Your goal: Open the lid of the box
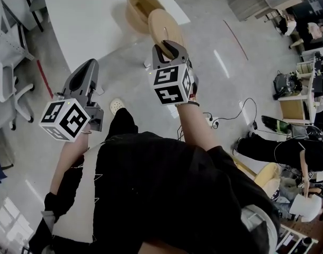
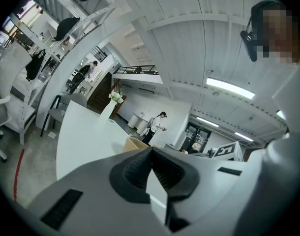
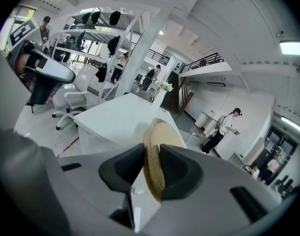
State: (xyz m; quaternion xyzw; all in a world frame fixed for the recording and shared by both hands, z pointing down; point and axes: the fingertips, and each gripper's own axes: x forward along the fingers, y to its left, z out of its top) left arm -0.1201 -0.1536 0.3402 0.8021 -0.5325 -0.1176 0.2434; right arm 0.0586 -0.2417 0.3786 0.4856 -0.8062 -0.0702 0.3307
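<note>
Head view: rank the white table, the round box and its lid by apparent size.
1. white table: clearly largest.
2. round box and lid: about alike; the lid is nearer the camera, so no ranking between them.

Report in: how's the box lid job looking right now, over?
Right hand-held gripper shut on lid, lid off. Left hand-held gripper shut, empty. Box open on white table. Nothing in the way.
</note>
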